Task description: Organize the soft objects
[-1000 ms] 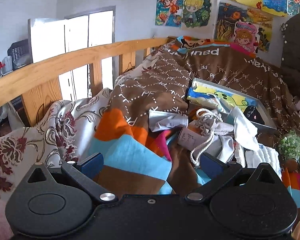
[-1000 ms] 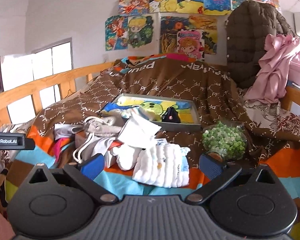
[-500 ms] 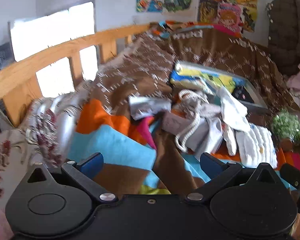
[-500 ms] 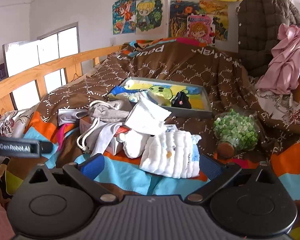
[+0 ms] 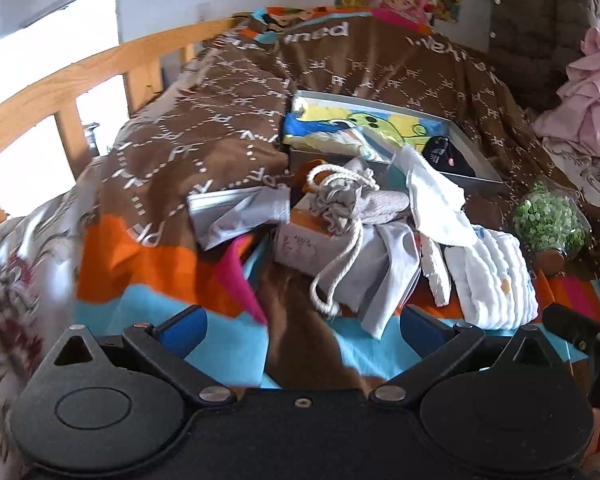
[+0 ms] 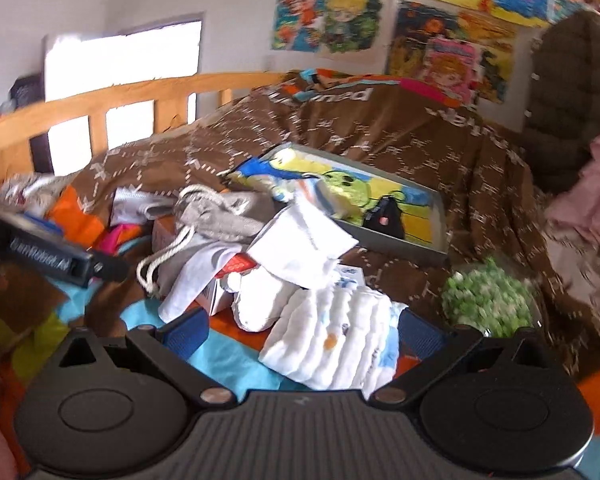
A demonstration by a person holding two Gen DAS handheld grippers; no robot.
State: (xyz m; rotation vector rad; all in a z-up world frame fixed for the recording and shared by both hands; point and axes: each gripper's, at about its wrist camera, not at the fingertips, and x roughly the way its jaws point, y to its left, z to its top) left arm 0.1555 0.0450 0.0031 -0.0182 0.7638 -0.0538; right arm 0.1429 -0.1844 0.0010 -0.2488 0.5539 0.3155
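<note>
1. Status. Both grippers are held above the near edge of the bed, facing a heap of soft items on the brown patterned blanket (image 5: pixel 228 112). The left gripper (image 5: pixel 300 322) has its fingers spread wide with nothing between them. The right gripper (image 6: pixel 300 330) is likewise spread and empty.

2. Location of work items. The folded white cloth (image 6: pixel 336 344) lies nearest the right gripper, just ahead of its fingers. A grey drawstring pouch (image 5: pixel 352 204) with a white cord (image 5: pixel 332 272) sits on a small carton (image 5: pixel 300 244) ahead of the left gripper. A flat white cloth (image 5: pixel 436 200) leans against the grey tray (image 5: pixel 476 160), which already holds a black pouch (image 5: pixel 440 152).

3. Likely step. Approach for a first pick; the tray appears to be the destination, though this is a judgement.

4. Procedure. Lower the right gripper over the middle of the folded white cloth, so the fingers straddle the full stack of folds, not one edge.

5. Close firmly; a shallow pinch would likely lift one layer only and unfold the stack.

6. Caution. Keep clear of the jar of green beads (image 6: pixel 488 300) just beside the cloth, and avoid snagging the cord.
</note>
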